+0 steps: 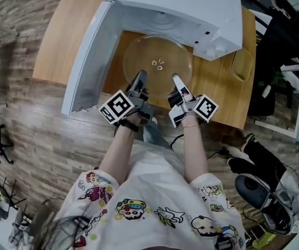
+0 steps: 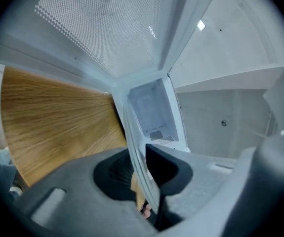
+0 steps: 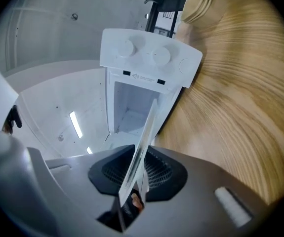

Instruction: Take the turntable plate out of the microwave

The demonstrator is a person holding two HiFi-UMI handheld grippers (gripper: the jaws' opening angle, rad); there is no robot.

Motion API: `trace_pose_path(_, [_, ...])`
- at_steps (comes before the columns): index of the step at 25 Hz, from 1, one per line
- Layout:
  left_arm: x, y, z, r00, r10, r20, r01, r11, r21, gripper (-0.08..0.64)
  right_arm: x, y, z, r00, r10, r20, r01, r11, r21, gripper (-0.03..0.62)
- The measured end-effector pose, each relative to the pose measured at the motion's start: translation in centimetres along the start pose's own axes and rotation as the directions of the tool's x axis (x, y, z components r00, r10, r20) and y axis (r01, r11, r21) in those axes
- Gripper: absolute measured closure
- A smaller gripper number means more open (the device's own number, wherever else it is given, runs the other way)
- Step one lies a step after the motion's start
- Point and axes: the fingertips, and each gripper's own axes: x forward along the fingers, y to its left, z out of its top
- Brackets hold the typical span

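I am holding the turntable plate (image 1: 158,61) with both grippers. The left gripper (image 1: 140,80) is clamping its fingers on the plate's near rim. The right gripper (image 1: 177,81) is doing the same just beside it. Both gripper views are showing the glass edge pinched between the dark pads.

The plate is extending forward from the fingertips, with its far rim lying at the mouth of the microwave (image 1: 191,7). I cannot tell whether the plate is resting on the wooden table (image 1: 61,35) or clearing it.

Surroundings:
- The open door (image 1: 87,61) is standing to the left of the left fingers, near the plate's rim.
- The control panel with two knobs (image 3: 142,52) is sitting beyond the right fingers.
- A tan rounded object (image 1: 241,64) is lying on the table further right, well apart.

The print below the knobs is appearing too small to read.
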Motion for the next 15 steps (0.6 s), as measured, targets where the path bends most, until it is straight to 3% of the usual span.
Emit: trace_pose_path(15, [-8.5,-6.5,-2.8,0.994,-0.096,-0.051,0.099,0.993,0.066,0.497,-6.7,7.9,-3.6,0.992,0.061,-0.107,-0.076,0.988,-0.137,0.514])
